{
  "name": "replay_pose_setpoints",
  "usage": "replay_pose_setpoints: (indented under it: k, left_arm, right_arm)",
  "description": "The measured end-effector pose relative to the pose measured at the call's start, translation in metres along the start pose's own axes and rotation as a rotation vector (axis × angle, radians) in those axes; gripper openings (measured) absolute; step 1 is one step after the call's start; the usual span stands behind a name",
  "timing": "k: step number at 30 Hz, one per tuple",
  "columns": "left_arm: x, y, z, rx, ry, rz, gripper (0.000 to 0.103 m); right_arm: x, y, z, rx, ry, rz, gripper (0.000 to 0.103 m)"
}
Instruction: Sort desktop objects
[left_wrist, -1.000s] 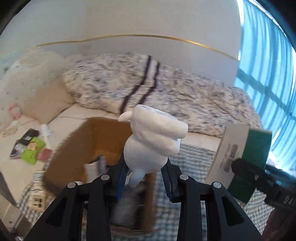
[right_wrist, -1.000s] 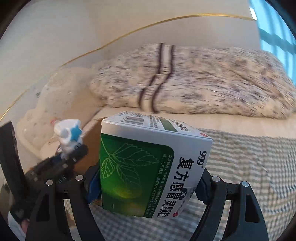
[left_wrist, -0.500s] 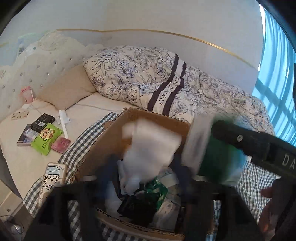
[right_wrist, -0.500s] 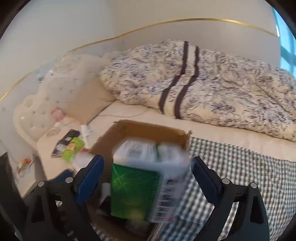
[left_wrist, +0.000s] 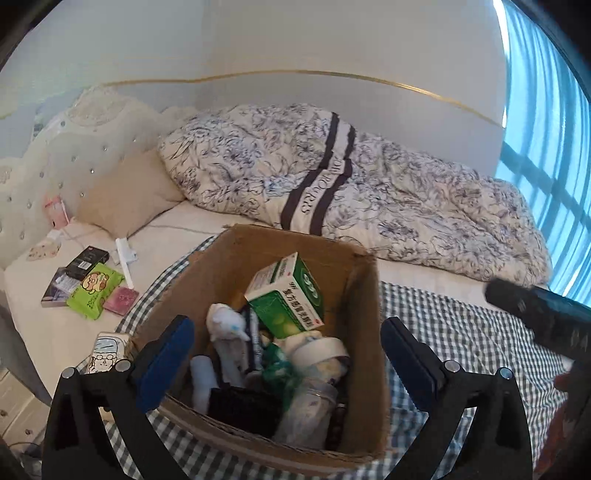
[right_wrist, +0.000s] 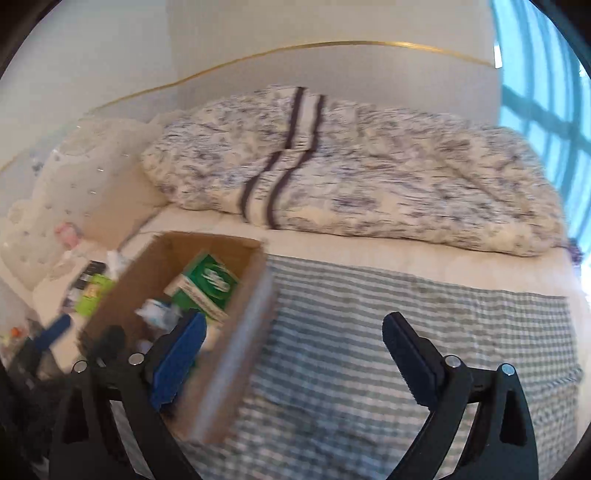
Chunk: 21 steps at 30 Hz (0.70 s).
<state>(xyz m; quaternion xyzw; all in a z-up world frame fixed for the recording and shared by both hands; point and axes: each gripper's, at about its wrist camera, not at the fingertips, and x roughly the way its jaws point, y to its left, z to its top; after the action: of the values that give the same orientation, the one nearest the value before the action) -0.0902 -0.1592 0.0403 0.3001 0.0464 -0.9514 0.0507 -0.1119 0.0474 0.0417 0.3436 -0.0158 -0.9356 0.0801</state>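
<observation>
Closest to me, the left gripper (left_wrist: 286, 349) hangs over the near edge of the cardboard box (left_wrist: 364, 295) with its two blue-padded fingers spread wide and nothing between them. The right gripper (right_wrist: 293, 345) is also wide apart and empty; it stands above the checked cloth (right_wrist: 406, 332), just to the right of the box wall, and its picture is blurred. Inside the box, the white figurine (left_wrist: 225, 325) lies among other small things, directly in front of the left gripper and a little below it. Behind it the green medicine carton (left_wrist: 286, 295) rests tilted on the pile, one corner up, with its long axis running from near-right to far-left. Both things look to me already delivered. Further to the left, on the bare sheet outside the cloth, I see a green tissue pack (left_wrist: 94, 290), a small pink packet (left_wrist: 122, 300) and a black box (left_wrist: 86, 260) close together, and a cartoon-printed pack (left_wrist: 107, 352) at the cloth's corner. If more sorting is wanted, these lie to the left and beyond the box, so the left gripper is clearly the nearer one. At the far side is the folded flowered quilt (left_wrist: 332, 192).
</observation>
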Motion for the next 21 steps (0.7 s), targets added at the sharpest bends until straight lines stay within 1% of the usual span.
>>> replay_pose_setpoints:
  k: [2, 3, 5, 7, 10, 13, 16, 21]
  left_arm:
    - [-0.003, -0.015, -0.002, 0.02, 0.019, 0.002, 0.103]
    - [-0.004, -0.021, -0.003, 0.027, 0.028, -0.002, 0.103]
    - [-0.007, -0.035, -0.007, 0.046, 0.039, -0.019, 0.103]
    - [-0.013, -0.047, -0.011, 0.062, 0.036, -0.03, 0.103]
    - [-0.021, -0.062, -0.017, 0.075, 0.036, -0.046, 0.103]
    - [-0.027, -0.07, -0.022, 0.091, 0.045, -0.061, 0.103]
    - [-0.032, -0.075, -0.024, 0.096, 0.042, -0.058, 0.103]
    - [-0.037, -0.076, -0.023, 0.085, 0.042, -0.063, 0.103]
  right_arm:
    - [-0.012, -0.016, -0.014, -0.004, 0.002, -0.062, 0.103]
    - [-0.016, -0.022, -0.019, -0.005, 0.008, -0.075, 0.103]
    - [-0.02, -0.036, -0.032, 0.0, 0.048, -0.106, 0.103]
    - [-0.022, -0.05, -0.042, 0.037, 0.076, -0.11, 0.103]
    - [-0.029, -0.068, -0.052, 0.087, 0.095, -0.108, 0.103]
    - [-0.039, -0.076, -0.054, 0.092, 0.076, -0.134, 0.103]
    - [-0.048, -0.084, -0.057, 0.104, 0.052, -0.154, 0.103]
    - [-0.05, -0.087, -0.065, 0.101, 0.062, -0.176, 0.103]
